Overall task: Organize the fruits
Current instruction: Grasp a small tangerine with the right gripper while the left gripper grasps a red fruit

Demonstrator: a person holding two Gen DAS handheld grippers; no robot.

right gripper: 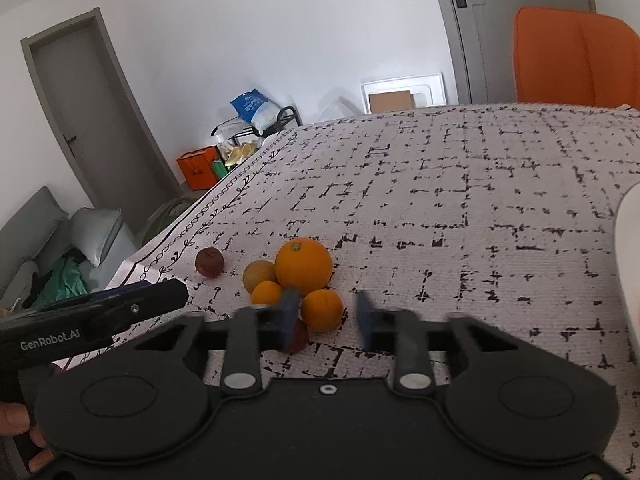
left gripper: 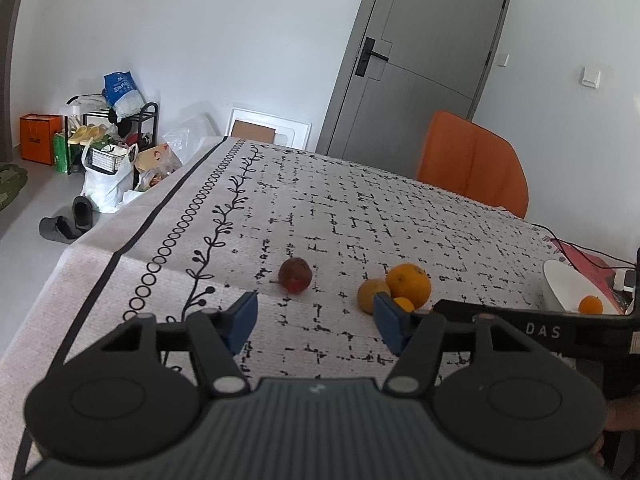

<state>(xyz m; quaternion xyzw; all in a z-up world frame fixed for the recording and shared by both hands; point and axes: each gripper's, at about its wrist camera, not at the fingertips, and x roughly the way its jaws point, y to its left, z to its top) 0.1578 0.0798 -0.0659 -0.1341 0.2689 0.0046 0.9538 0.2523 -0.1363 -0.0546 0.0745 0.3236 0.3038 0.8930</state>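
the fruits cluster by the big orange (right gripper: 303, 266), well apart from the white bowl (left gripper: 560, 286) awaiting them. left tongs (left gripper: 316, 322) spread, empty; right tongs (right gripper: 326, 316) show a gap, holding nothing, likely mid-reach.

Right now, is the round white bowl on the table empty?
Not empty: the white bowl holds one small orange fruit; the rest of its inside is hidden.

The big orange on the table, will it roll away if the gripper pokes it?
Probably a little. The big orange is round and sits on a flat tablecloth, so a poke could roll it. The smaller fruits touching it, like the small orange, might block it on that side. Its skin looks firm, so probably not fragile.
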